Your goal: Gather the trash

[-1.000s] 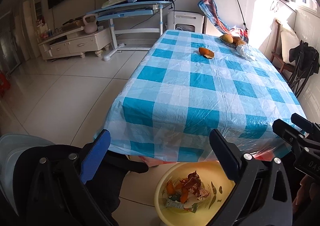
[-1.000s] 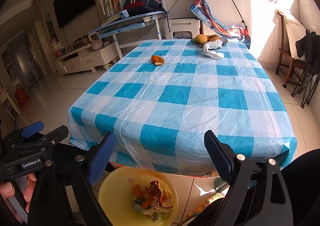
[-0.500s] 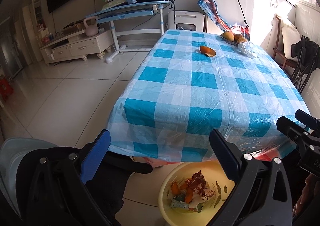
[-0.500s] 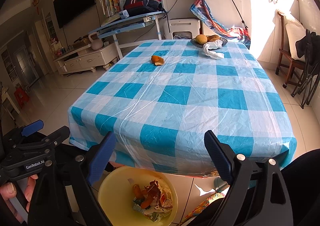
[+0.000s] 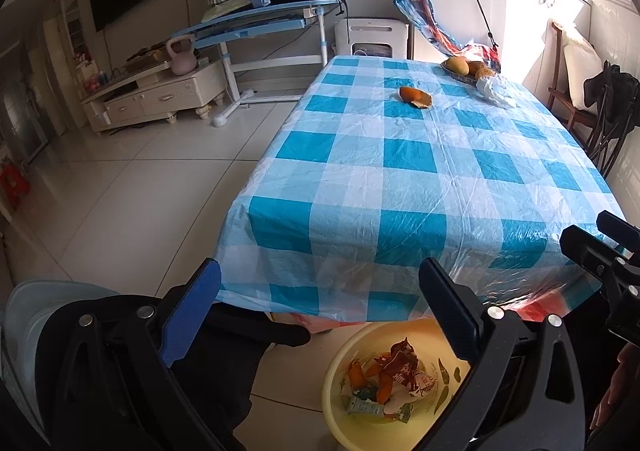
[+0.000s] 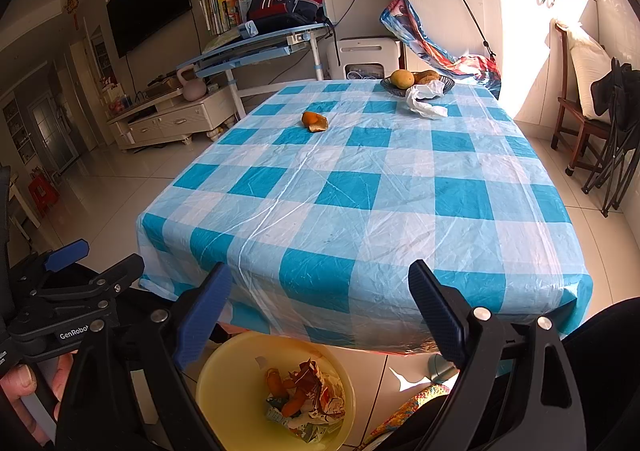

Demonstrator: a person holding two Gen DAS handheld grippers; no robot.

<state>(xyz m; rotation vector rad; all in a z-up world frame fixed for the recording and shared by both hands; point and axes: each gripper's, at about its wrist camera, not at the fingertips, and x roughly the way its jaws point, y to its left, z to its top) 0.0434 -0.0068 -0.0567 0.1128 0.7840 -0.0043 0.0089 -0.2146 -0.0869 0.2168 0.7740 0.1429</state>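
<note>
trash (image 6: 305,399) of orange peel scraps and torn wrappers sits heaped in a yellow basin (image 6: 224,383) on the floor, just under the near edge of the table (image 6: 360,187), which is covered by a blue and white checked cloth. both grippers hang above that basin, tilted downward over the near edge, side by side and apart from each other. the left gripper (image 5: 320,315) has its jaws spread wide with nothing between them; the basin's contents show low down toward its right finger, below the fingertips and not touched. the right gripper (image 6: 320,311) is likewise released, jaws wide and empty, with the basin directly beneath the gap between them. a hand (image 6: 24,391) grips the left tool's handle at the left edge of the right wrist view.

more trash lies on the table well beyond either pair of jaws: an orange peel (image 6: 315,121) toward the far left part of the top, and a crumpled white tissue (image 6: 425,99) near the far edge, touching a dark fruit bowl (image 6: 418,84) that holds fruit at the far right corner.
</note>
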